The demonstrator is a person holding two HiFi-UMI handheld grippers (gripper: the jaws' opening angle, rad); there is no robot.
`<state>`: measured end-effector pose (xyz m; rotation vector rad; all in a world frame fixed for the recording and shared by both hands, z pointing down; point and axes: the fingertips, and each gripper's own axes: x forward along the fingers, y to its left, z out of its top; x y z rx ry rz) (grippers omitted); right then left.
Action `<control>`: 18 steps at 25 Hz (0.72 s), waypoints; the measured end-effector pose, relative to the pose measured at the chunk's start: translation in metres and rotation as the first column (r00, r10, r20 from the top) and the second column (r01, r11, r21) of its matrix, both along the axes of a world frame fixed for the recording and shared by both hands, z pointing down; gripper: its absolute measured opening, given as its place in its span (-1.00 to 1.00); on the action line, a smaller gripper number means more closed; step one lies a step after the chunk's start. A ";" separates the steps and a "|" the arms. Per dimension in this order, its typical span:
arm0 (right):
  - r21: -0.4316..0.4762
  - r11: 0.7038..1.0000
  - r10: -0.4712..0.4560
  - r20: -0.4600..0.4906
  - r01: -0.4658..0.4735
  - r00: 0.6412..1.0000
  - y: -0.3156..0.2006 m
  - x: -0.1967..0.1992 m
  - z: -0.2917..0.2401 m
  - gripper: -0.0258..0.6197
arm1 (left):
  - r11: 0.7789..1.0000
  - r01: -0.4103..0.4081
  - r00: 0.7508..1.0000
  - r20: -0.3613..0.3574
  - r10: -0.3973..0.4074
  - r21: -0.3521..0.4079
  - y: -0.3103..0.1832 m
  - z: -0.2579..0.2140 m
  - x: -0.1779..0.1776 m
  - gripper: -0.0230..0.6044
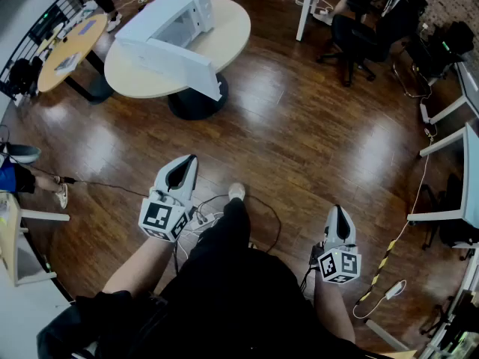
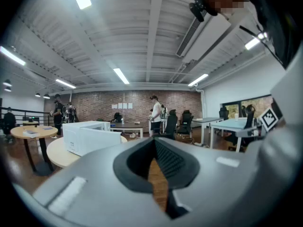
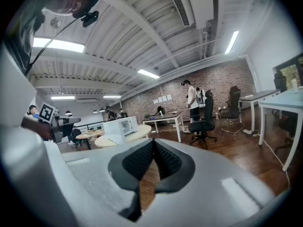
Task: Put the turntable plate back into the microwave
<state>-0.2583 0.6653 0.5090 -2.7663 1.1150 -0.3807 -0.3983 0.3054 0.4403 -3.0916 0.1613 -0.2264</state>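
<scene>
Plate: not seen in any view.
Microwave (image 1: 174,15): on the table (image 1: 233,27), door (image 1: 168,64) open, well ahead of both grippers and a little to the left.
Left gripper (image 1: 184,161): jaws together, empty, the nearer one.
Right gripper (image 1: 338,212): jaws together, empty.

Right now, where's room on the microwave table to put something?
The table's right side, beside the microwave, is bare; so is a strip at the near-left edge. The open door crowds the front.

no legible text anywhere
</scene>
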 end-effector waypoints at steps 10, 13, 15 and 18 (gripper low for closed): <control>-0.008 0.999 0.040 -0.016 -0.040 0.999 -0.061 0.067 -0.017 -0.92 | 0.997 -0.071 0.997 -0.041 0.071 -0.021 -0.044 -0.016 0.089 -0.92; -0.007 0.999 0.032 -0.011 -0.032 0.999 -0.086 0.088 -0.021 -0.92 | 0.996 -0.069 0.995 -0.073 0.065 -0.053 -0.069 -0.030 0.120 -0.92; -0.009 0.999 0.035 -0.002 -0.035 0.999 -0.100 0.101 -0.017 -0.92 | 0.995 -0.079 0.993 -0.094 0.073 -0.065 -0.082 -0.039 0.136 -0.92; -0.004 0.999 0.038 0.009 -0.038 0.999 -0.127 0.119 -0.016 -0.92 | 0.993 -0.083 0.990 -0.123 0.073 -0.082 -0.107 -0.055 0.154 -0.92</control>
